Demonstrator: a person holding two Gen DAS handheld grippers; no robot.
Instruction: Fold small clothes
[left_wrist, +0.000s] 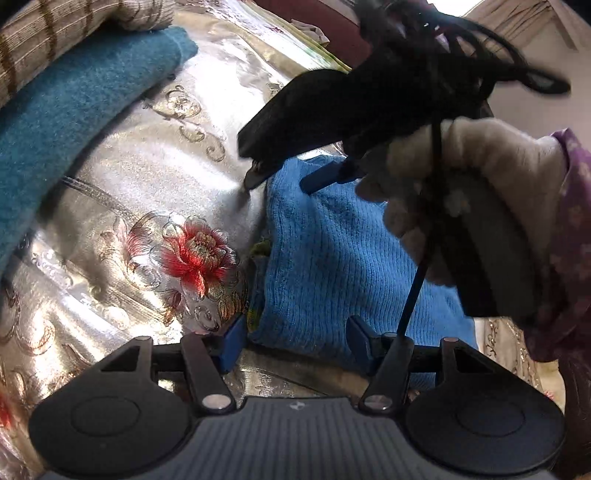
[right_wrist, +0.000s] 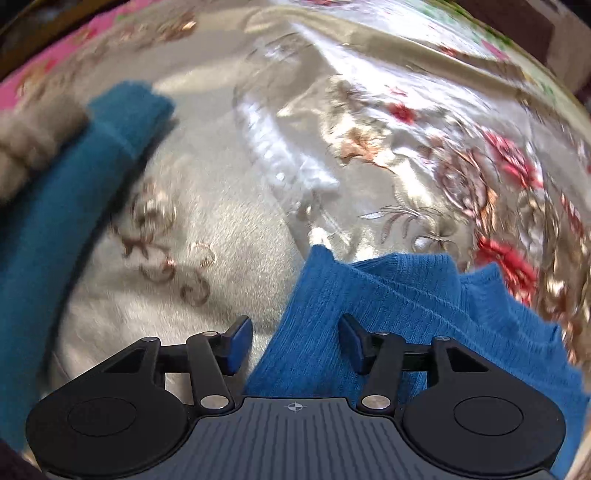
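A bright blue ribbed knit garment (left_wrist: 332, 251) lies flat on a shiny silver bedspread (left_wrist: 147, 177). My left gripper (left_wrist: 295, 341) stands open at its near edge, with the left finger beside the cloth's left border and the right finger over the knit. My right gripper (left_wrist: 279, 183), held by a gloved hand (left_wrist: 472, 177), points down at the garment's far left corner. In the right wrist view this gripper (right_wrist: 295, 341) is open, the blue garment (right_wrist: 388, 314) lies under and between its fingers, and the pads do not press it.
A teal knit garment (left_wrist: 74, 110) lies folded at the left, also visible as the teal cloth (right_wrist: 55, 221), with a striped beige cloth (left_wrist: 55, 29) on top. Bare bedspread with red flowers (right_wrist: 509, 162) spreads beyond the blue garment. A purple floral sleeve (left_wrist: 569, 240) fills the right edge.
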